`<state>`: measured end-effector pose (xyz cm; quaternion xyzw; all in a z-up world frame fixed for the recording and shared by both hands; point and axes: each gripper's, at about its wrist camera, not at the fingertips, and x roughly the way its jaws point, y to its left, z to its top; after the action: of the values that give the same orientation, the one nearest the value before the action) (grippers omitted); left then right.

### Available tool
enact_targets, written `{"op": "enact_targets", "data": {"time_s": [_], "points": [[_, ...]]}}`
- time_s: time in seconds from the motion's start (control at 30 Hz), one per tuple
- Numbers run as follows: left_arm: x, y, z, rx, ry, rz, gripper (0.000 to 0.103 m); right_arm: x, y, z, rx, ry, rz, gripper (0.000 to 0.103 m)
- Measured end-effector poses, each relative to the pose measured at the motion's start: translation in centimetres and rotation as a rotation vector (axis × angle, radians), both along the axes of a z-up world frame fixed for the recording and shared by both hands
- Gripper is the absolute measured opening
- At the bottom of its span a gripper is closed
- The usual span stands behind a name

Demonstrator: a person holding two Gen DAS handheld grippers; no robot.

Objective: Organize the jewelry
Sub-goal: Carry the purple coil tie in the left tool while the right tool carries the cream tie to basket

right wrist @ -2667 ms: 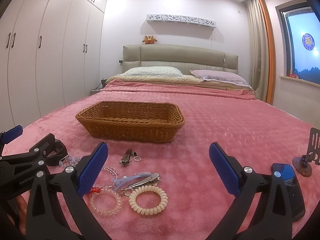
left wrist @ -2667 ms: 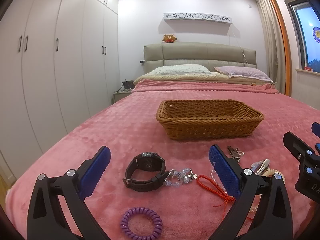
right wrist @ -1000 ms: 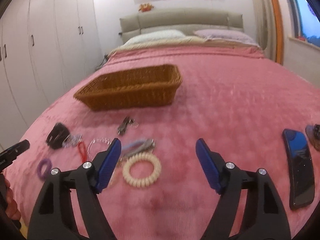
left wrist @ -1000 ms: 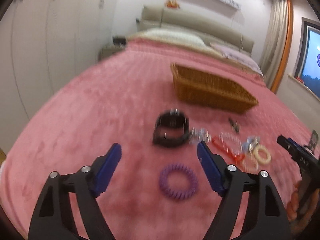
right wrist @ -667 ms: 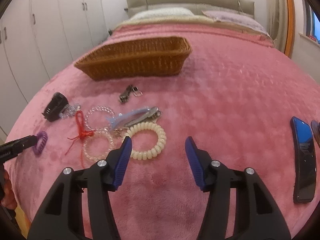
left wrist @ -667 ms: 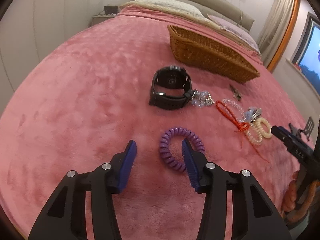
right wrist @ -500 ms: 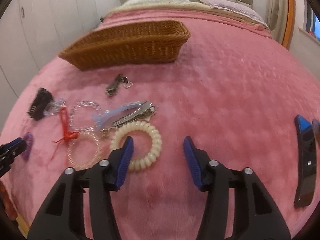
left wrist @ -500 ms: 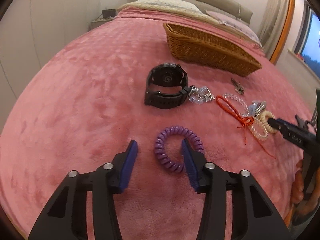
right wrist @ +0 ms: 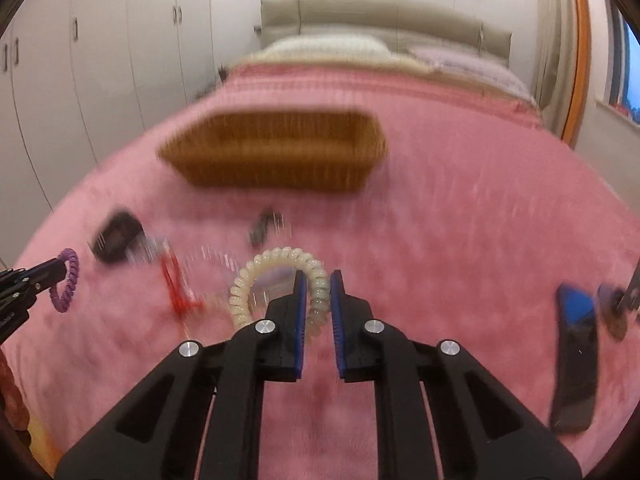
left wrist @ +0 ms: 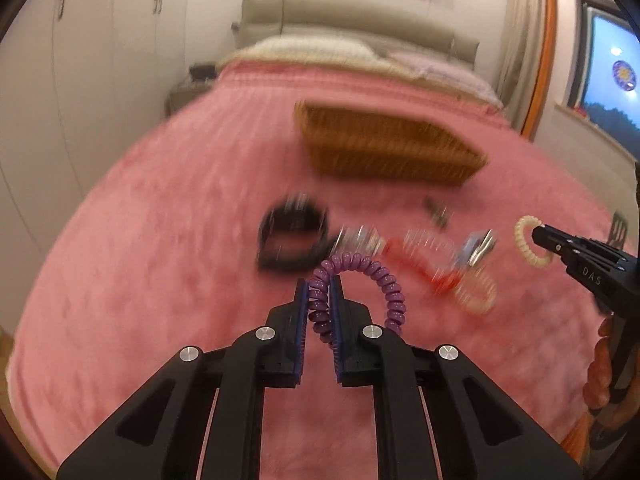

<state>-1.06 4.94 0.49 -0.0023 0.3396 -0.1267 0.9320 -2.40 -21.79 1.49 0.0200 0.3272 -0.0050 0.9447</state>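
My left gripper (left wrist: 319, 285) is shut on the purple spiral hair tie (left wrist: 376, 276) and holds it above the pink bedspread; it also shows in the right wrist view (right wrist: 66, 280). My right gripper (right wrist: 318, 278) is shut on the cream spiral hair tie (right wrist: 272, 264), also lifted; it shows in the left wrist view (left wrist: 524, 240). A wicker basket (left wrist: 384, 152) (right wrist: 276, 152) sits farther up the bed. A black watch (left wrist: 292, 236), a crystal bracelet (left wrist: 360, 240), a red cord (left wrist: 420, 268), clear bracelets (left wrist: 476, 292), hair clips (left wrist: 478, 248) and a small clasp (left wrist: 438, 214) lie blurred in between.
A dark phone (right wrist: 576, 356) and a small stand (right wrist: 618, 304) lie on the bedspread at the right. White wardrobes (left wrist: 60, 80) line the left wall. Pillows and the headboard (left wrist: 360, 40) are at the far end.
Both grippers have closed on their hair ties, purple in the left and cream in the right, and lifted them off the bedspread. Both views now tilt up and blur from motion.
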Motion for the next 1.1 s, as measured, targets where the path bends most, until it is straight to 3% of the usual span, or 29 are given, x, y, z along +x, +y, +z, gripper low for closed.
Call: {"op": "enact_targets", "data": {"time_s": [0.17, 0.33, 0.47, 0.67, 0.8, 0.97, 1.0, 1.03, 1.1], "points": [[3.3, -2.9, 6.3, -0.049, -0.148, -0.042, 0.009, 2.6, -0.2, 6.1, -0.035, -0.150, 0.005, 0.010], [9.9, -7.3, 9.6, -0.052, -0.219, -0.060, 0.009, 8.8, -0.3, 8.8, -0.065, -0.183, 0.009, 0.010], [16.2, -9.5, 8.5, -0.058, -0.147, -0.066, 0.009, 15.5, -1.2, 7.9, -0.023, -0.085, 0.012, 0.010], [23.2, -11.1, 3.8, -0.035, 0.020, -0.057, 0.009, 23.5, -2.3, 3.2, 0.032, 0.134, 0.017, 0.010], [24.5, -11.4, 1.4, -0.007, 0.091, -0.052, 0.009, 25.4, -1.9, 0.1, 0.040, 0.235, 0.027, 0.010], [25.2, -11.0, 0.1, -0.003, 0.128, -0.052, 0.010, 25.6, -1.3, -1.7, 0.023, 0.278, 0.037, 0.011], [25.0, -10.8, 0.2, -0.016, 0.126, -0.060, 0.017, 25.4, -1.2, -1.7, 0.028, 0.275, 0.043, 0.011], [24.6, -10.6, 0.5, -0.031, 0.120, -0.075, 0.035, 25.2, -1.2, -1.5, 0.030, 0.273, 0.049, 0.012], [23.4, -10.2, 1.4, -0.042, 0.079, -0.081, 0.046, 24.4, -1.3, -0.9, 0.033, 0.259, 0.065, 0.014]]}}
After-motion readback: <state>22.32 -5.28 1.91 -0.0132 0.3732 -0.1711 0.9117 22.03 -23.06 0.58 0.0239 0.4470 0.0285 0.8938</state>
